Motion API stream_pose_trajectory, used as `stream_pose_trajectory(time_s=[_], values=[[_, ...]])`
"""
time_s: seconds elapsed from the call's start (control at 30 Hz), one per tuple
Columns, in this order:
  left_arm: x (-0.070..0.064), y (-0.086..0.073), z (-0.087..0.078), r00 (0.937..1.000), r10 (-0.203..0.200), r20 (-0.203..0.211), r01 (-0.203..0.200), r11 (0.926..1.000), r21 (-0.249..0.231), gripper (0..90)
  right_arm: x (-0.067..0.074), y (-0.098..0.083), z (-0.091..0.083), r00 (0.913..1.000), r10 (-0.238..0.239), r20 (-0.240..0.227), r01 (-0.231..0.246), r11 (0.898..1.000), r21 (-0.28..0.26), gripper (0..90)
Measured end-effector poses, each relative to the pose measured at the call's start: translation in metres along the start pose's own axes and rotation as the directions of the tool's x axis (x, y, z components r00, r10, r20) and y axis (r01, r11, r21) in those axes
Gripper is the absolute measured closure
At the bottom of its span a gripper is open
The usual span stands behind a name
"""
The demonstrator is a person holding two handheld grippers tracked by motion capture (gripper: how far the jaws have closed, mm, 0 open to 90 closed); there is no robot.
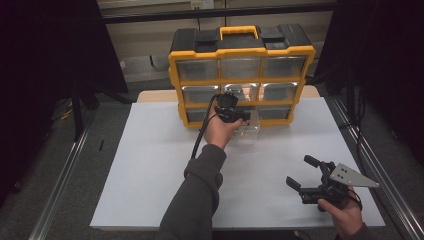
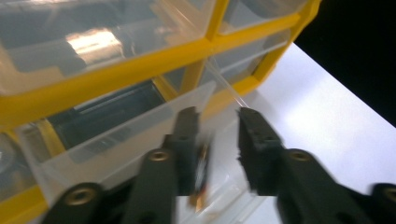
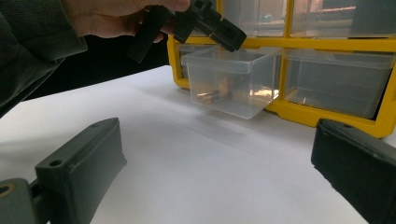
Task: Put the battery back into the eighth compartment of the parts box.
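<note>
A yellow and black organizer (image 1: 242, 51) with clear drawers stands at the back of the white table. Its bottom middle drawer (image 1: 251, 128) is pulled out onto the table. My left gripper (image 1: 244, 116) hangs just above this drawer (image 2: 116, 135), jaws pointing down into it and standing apart. A small brown and gold piece (image 2: 201, 173) shows blurred beside the left jaw, free of the pads. In the right gripper view the piece (image 3: 212, 95) lies on the drawer's (image 3: 233, 79) bottom, under the left gripper (image 3: 231, 37). My right gripper (image 1: 300, 172) rests wide open at the front right, with nothing between its jaws (image 3: 219, 154).
White paper (image 1: 160, 165) covers the table. The other clear drawers (image 1: 240, 67) sit closed in the organizer's frame (image 3: 327, 44). Metal rails (image 1: 62, 180) run along both sides of the table, and dark curtains stand beyond them.
</note>
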State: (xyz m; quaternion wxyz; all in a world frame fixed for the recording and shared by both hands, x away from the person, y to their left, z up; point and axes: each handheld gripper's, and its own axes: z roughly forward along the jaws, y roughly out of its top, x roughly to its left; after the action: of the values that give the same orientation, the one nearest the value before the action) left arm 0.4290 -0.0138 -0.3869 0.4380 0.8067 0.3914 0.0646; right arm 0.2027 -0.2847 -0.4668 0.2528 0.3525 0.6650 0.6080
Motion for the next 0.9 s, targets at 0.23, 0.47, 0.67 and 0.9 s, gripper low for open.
stream_pose_trajectory(time_s=[0.23, 0.47, 0.67, 0.9], values=[[-0.002, -0.001, -0.009, 0.9996, 0.015, 0.025, -0.014, 0.9999, -0.006, 50.0, 0.000, 0.000, 0.001, 1.0000, 0.000, 0.003, 0.000, 1.000, 0.000, 2.0], [0.002, -0.006, -0.023, 0.9986, 0.033, 0.041, -0.031, 0.9978, -0.059, 36.8, 0.000, 0.000, 0.001, 1.0000, -0.003, 0.009, 0.003, 1.000, -0.001, 2.0], [0.001, -0.011, -0.038, 0.9969, 0.053, 0.059, -0.047, 0.9931, -0.108, 29.2, 0.001, 0.000, 0.001, 1.0000, -0.009, 0.000, 0.009, 1.000, 0.009, 2.0], [0.004, -0.028, -0.055, 0.9944, 0.084, 0.065, -0.073, 0.9841, -0.162, 21.0, 0.000, 0.000, 0.002, 0.9999, -0.010, 0.004, 0.010, 1.000, 0.011, 2.0]])
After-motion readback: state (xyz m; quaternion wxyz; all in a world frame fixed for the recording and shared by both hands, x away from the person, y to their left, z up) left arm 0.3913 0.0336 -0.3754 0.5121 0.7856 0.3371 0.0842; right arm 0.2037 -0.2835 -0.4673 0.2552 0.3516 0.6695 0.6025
